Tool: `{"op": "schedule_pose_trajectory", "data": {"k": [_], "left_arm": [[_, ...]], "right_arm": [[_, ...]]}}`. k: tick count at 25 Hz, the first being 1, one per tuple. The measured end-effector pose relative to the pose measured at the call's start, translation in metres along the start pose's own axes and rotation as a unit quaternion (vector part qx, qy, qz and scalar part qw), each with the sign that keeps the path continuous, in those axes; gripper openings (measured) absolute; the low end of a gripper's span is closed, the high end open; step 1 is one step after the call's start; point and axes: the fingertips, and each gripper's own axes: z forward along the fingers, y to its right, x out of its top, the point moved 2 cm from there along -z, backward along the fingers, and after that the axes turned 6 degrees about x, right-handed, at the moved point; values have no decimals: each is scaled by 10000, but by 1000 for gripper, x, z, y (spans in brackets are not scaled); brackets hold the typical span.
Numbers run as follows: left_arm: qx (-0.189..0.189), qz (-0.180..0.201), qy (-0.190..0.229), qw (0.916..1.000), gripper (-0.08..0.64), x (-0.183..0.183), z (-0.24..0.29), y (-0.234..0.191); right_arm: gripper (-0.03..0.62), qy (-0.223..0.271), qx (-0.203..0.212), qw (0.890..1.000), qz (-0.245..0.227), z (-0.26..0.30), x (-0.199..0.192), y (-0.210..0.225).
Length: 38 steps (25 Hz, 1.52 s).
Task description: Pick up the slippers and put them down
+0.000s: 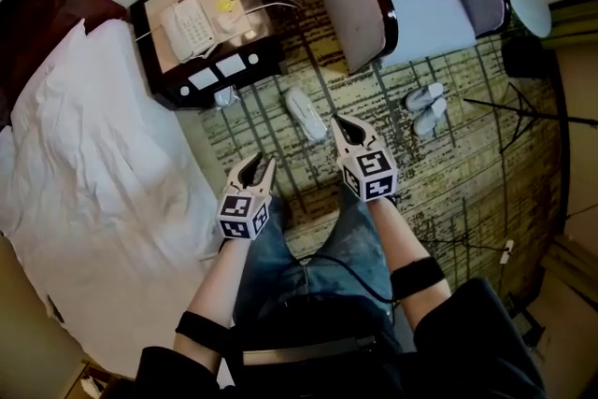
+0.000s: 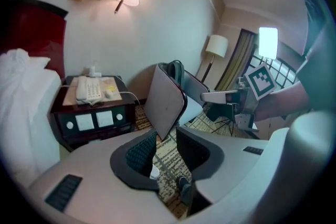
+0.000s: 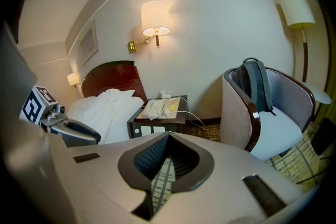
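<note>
Left gripper (image 1: 262,162): jaws parted, empty.
Right gripper (image 1: 335,123): clenched, empty.
Single flat white slipper (image 1: 304,113): on patterned carpet (image 1: 467,182), 11 o'clock of Right gripper, near.
Pair of white slippers (image 1: 426,107): on carpet, 2 o'clock, beside grey armchair (image 1: 425,9).

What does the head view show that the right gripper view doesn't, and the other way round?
Only the head view shows a lone slipper near the nightstand and a pair of slippers by the chair. Only the right gripper view shows the lit wall lamp. Both show the bed, nightstand, phone and chair.
</note>
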Motion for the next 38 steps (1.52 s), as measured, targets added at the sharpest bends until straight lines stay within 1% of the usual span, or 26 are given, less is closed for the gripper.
{"op": "schedule_pose_trajectory", "data": {"k": [3, 6, 7, 12, 15, 20, 25, 28, 32, 35, 38], "left_arm": [[-231, -317, -104, 9992, 163, -41, 57, -9], [-366, -738, -342, 9960, 220, -96, 116, -19], [-384, -895, -423, 9943, 239, -114, 135, -23], [-333, -1567, -736, 9843, 258, -204, 231, -56], [-455, -1859, -975, 9767, 312, -255, 283, -71], [-677, -2230, -1267, 9642, 319, -332, 364, -91], [-721, -2614, -1411, 9521, 324, -398, 433, -99], [-636, -2779, -1525, 9463, 335, -436, 468, -103], [-475, -3102, -1602, 9359, 337, -469, 504, -111], [-430, -3151, -1684, 9330, 340, -488, 522, -114], [-454, -3180, -1748, 9307, 353, -498, 536, -114]], "right_arm": [[3, -55, -74, 9998, 155, 42, -40, 16], [3, -129, -126, 9994, 289, 88, -89, 33], [3, -144, -147, 9992, 340, 103, -104, 39], [3, -138, -346, 9976, 578, 169, -183, 86], [3, -185, -482, 9962, 698, 204, -235, 114], [3, -312, -603, 9948, 763, 261, -313, 150], [3, -394, -561, 9957, 626, 308, -368, 176], [3, -382, -551, 9960, 590, 330, -396, 191], [3, -358, -531, 9963, 569, 352, -423, 209], [3, -361, -523, 9963, 575, 360, -440, 220], [3, -380, -536, 9960, 608, 364, -453, 229]]}}
